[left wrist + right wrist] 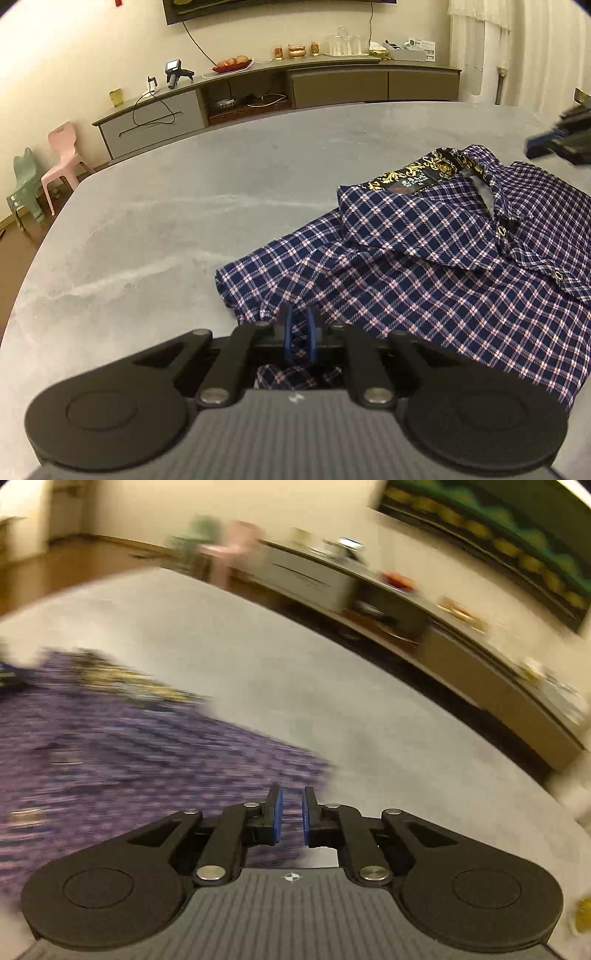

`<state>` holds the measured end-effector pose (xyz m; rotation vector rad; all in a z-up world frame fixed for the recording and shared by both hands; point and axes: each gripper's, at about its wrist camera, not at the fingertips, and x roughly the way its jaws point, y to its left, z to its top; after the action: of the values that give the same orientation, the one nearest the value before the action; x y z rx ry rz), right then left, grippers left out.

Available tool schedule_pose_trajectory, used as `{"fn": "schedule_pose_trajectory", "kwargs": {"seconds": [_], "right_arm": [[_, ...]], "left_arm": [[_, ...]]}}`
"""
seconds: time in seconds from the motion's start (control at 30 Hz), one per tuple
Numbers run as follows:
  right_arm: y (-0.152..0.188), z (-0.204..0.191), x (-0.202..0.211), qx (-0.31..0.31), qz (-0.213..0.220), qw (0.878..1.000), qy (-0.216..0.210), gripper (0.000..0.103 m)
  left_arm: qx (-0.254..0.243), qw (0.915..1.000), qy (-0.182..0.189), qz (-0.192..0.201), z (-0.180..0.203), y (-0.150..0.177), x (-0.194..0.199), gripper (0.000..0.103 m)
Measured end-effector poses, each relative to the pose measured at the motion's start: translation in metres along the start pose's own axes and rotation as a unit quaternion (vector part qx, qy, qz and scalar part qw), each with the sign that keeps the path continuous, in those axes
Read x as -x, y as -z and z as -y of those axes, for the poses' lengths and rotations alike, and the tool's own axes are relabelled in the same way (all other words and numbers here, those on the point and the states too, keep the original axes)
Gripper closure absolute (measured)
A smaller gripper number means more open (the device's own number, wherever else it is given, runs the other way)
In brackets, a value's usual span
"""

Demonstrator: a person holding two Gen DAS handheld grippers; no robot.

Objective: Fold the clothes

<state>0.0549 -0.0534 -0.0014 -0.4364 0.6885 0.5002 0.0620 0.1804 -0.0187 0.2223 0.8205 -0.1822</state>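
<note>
A navy, white and pink plaid shirt (424, 258) lies partly folded on the grey table (166, 221), collar with a black and gold label (413, 177) at the far side. My left gripper (299, 325) is shut on the near edge of the shirt, cloth pinched between its blue pads. My right gripper (291, 812) hovers over the shirt's right edge (147, 757), jaws narrowly apart with nothing between them; that view is motion-blurred. The right gripper also shows at the right edge of the left wrist view (561, 140), above the collar.
A long low TV cabinet (277, 92) with fruit, glasses and boxes stands along the far wall. A pink chair (62, 155) and a green chair (26, 184) stand at the left beyond the table's edge.
</note>
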Motion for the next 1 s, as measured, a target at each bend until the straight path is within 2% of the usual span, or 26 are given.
{"fn": "schedule_pose_trajectory", "kwargs": {"seconds": [0.07,0.13,0.2,0.27,0.33,0.43,0.47,0.53,0.6,0.67,0.7,0.77,0.87,0.9,1.0], "right_arm": [[0.005,-0.013,0.006,0.022,-0.008,0.999,-0.041,0.092],[0.02,-0.01,-0.012,0.021,-0.05,0.998,-0.041,0.093],[0.03,0.013,-0.017,-0.02,-0.049,0.998,-0.04,0.089],[0.029,0.03,-0.009,-0.055,-0.059,0.997,0.016,0.089],[0.031,0.028,0.01,-0.055,-0.046,0.997,0.021,0.089],[0.035,0.008,0.043,-0.045,-0.013,0.999,-0.027,0.08],[0.037,0.0,0.049,-0.038,-0.008,0.998,-0.043,0.076],[0.043,-0.016,0.053,-0.021,-0.013,0.997,-0.067,0.075],[0.05,-0.027,0.049,-0.002,-0.025,0.996,-0.081,0.075],[0.055,-0.026,0.043,-0.006,-0.033,0.995,-0.089,0.075],[0.058,-0.023,0.04,-0.015,-0.035,0.995,-0.092,0.075],[0.062,-0.015,0.034,-0.032,-0.039,0.994,-0.099,0.065],[0.068,-0.006,0.032,-0.047,-0.049,0.993,-0.1,0.065],[0.07,-0.003,0.033,-0.05,-0.053,0.992,-0.1,0.066],[0.074,0.006,0.039,-0.056,-0.069,0.991,-0.099,0.065]], "left_arm": [[0.001,1.0,0.0,-0.001,0.0,-0.002,-0.001,0.093],[0.002,1.0,-0.002,0.0,0.001,-0.002,-0.002,0.093],[0.0,1.0,-0.006,0.003,0.003,-0.002,-0.002,0.093],[0.001,0.9999,-0.011,0.006,0.005,-0.001,-0.001,0.093],[0.002,0.9997,-0.02,0.013,0.008,0.0,0.002,0.093],[-0.043,0.9962,-0.053,0.055,0.032,0.002,0.031,0.09],[-0.062,0.9944,-0.042,0.075,0.044,0.004,0.046,0.089],[-0.103,0.9895,0.03,0.097,0.071,0.016,0.072,0.086],[-0.153,0.9827,0.059,0.087,0.096,0.035,0.078,0.086],[-0.174,0.9823,0.048,0.05,0.105,0.048,0.063,0.088],[-0.176,0.9828,0.038,0.04,0.102,0.052,0.058,0.088],[-0.174,0.9841,0.016,0.035,0.092,0.056,0.051,0.088],[-0.19,0.9811,-0.025,0.028,0.084,0.061,0.048,0.088],[-0.193,0.9805,-0.03,0.026,0.082,0.062,0.048,0.088],[-0.163,0.9861,-0.024,0.016,0.072,0.055,0.047,0.088]]}}
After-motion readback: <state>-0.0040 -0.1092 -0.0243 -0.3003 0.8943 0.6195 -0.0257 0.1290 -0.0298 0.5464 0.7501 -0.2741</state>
